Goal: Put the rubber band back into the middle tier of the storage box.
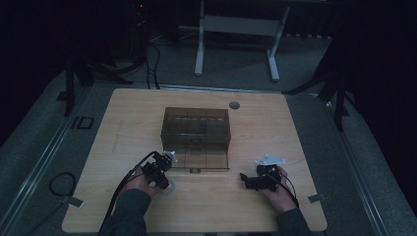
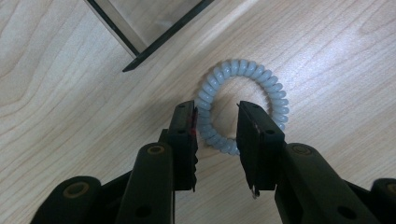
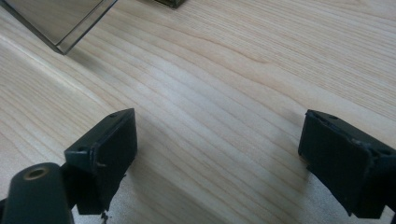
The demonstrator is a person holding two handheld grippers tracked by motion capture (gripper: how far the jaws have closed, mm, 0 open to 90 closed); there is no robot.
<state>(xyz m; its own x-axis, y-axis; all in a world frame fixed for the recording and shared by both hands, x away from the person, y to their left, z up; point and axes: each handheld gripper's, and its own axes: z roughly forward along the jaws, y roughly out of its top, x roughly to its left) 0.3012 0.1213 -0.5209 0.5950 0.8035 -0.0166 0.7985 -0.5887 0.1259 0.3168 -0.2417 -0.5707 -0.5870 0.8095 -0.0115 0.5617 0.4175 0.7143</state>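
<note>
Two grippers: one in each of the person's hands, both low over the wooden table [image 1: 275, 123], on the near side of a box.
Left gripper [image 2: 217, 123]: its jaws stand partly apart and straddle the near-left arc of a spiral hair tie; one jaw sits outside the ring, the other over its hollow middle. Whether the pads already press the coil cannot be told.
Left gripper, high view [image 1: 164, 164]: it sits just off the box's near-left corner, held by the left hand [image 1: 140, 184], with a cable trailing back along the dark sleeve.
Spiral hair tie [image 2: 275, 93]: pale grey-blue, a closed coil ring lying flat on the table, just beside the box's corner and apart from it. In the high view it shows as a pale ring [image 1: 169, 189] next to the left hand.
Right gripper [image 3: 217, 140]: jaws spread wide with bare wood between them, nothing held.
Right gripper, high view [image 1: 244, 178]: it points left toward the middle of the table, well apart from the hair tie, with a grey three-cornered plate on top; the right hand [image 1: 280, 187] holds it.
Box [image 1: 196, 135]: smoky, see-through plastic with dividers inside, standing at the middle of the table; its dark edge [image 2: 159, 44] shows above the left jaws.
Room: dim, with a white table frame [image 1: 236, 29] on the floor beyond.
</note>
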